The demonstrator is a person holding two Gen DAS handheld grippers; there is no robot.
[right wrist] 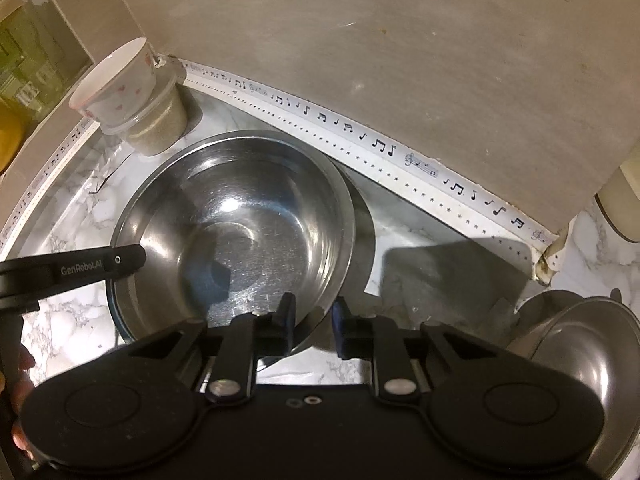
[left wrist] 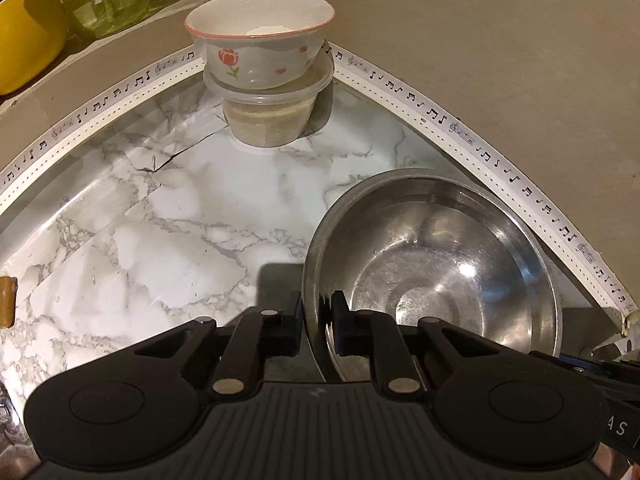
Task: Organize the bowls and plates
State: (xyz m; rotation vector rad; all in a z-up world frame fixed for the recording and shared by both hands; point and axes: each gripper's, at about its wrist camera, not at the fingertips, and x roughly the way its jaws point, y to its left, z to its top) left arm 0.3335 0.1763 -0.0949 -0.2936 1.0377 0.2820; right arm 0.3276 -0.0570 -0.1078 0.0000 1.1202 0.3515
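Presently catalogued: one steel bowl point(right wrist: 240, 224), round, deep, polished, scuffed inside, standing on the marble-patterned counter point(left wrist: 140, 240) near the corner, just before the note-printed edging strip point(right wrist: 360, 136). Left gripper point(left wrist: 317, 320) nearly closed, clamped across its near-left rim; right gripper point(right wrist: 314, 322) likewise pinching the near-right rim wall. A flowered ceramic bowl point(left wrist: 260, 46) sits atop a plastic tub point(left wrist: 266, 120) in the corner.

Big steel bowl point(right wrist: 240, 224) sits upright and empty on the marble counter point(left wrist: 168, 232); behind it in the corner, a tulip-painted ceramic bowl point(left wrist: 260, 50) perches on a lidded plastic tub point(left wrist: 267, 114).
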